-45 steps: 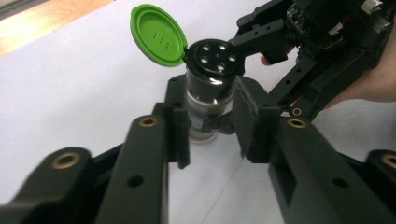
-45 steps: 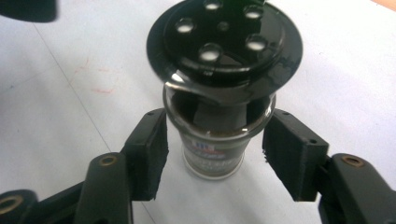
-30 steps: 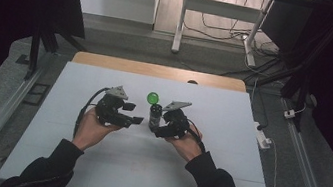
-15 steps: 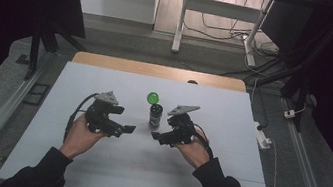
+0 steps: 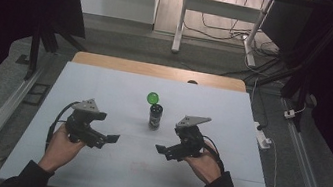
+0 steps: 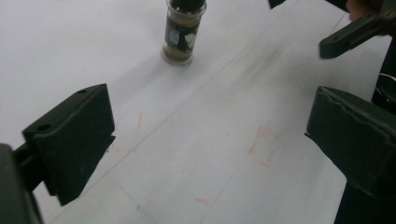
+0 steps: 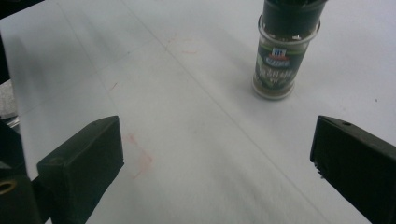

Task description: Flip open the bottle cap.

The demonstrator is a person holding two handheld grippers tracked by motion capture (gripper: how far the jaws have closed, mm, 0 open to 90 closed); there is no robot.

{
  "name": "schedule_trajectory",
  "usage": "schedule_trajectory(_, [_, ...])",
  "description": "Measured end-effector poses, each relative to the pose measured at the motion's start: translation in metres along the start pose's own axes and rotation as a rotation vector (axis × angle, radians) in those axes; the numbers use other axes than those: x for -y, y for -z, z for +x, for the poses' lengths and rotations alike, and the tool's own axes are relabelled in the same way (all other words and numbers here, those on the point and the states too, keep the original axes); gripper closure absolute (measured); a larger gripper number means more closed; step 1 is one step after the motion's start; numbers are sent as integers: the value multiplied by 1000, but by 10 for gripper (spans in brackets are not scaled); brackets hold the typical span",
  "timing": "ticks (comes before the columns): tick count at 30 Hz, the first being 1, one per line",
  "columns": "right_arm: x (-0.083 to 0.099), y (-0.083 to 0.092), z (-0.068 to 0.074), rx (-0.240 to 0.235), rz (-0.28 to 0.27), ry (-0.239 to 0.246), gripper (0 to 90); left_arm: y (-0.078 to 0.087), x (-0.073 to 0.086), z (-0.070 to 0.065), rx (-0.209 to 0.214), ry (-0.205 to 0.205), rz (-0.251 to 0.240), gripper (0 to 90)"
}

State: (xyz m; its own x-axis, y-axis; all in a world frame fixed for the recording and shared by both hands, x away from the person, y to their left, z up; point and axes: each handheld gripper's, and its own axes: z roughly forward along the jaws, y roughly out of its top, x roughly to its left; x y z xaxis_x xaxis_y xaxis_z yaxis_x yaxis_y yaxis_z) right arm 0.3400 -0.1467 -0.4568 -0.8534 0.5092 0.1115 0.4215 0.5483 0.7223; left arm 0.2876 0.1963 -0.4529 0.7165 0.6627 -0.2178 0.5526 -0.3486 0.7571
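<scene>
1. White table (image 5: pixel 90 177) with a wooden strip along the far edge, dark room and cables on the floor behind.
2. Spice jar (image 5: pixel 154 116) stands upright mid-table, dark cap on; green lid (image 5: pixel 152 97) lies just behind it.
3. Left gripper (image 5: pixel 109 139): jaws have just been opening, now wide apart, nothing between them, touching nothing.
4. Right gripper (image 5: pixel 163 152): jaws have just been opening too, wide, empty.
5. Both grippers sit nearer the person than the jar, one each side, tips facing inward, well apart from it.
6. Bare tabletop between the grippers and out to every edge.
</scene>
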Motion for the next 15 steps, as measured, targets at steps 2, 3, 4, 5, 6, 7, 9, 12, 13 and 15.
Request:
schedule_trajectory(2, [4,6,1,0,-1,-5,23,5,6,-1,-13,3,-1,3])
schedule_trajectory(3, [7,9,1,-2,-2,-8,23,8,9,-1,-13,6,-3,2])
schedule_trajectory(4, [9,13,1,-4,-3,-10,23,10,12,-1,-15,9,-5,1])
schedule_trajectory(5, [11,16,2,-4,-2,-10,23,13,15,-2,-20,11,-7,0])
schedule_trajectory(6, [13,20,2,-2,-5,-7,23,16,18,-2,-24,14,-11,0])
schedule_trajectory(7, [15,23,3,-1,-10,-4,23,18,20,-3,-25,15,-12,0])
schedule_trajectory(9, [19,30,3,5,-19,-2,19,23,26,-4,-28,18,-13,0])
schedule_trajectory(12, [27,40,2,24,-28,-11,17,30,33,-5,-35,19,-16,0])
schedule_trajectory(13, [29,43,2,33,-29,-13,14,32,35,-6,-39,22,-19,0])
schedule_trajectory(15, [35,50,1,45,-36,-32,0,38,40,-7,-45,25,-25,0])
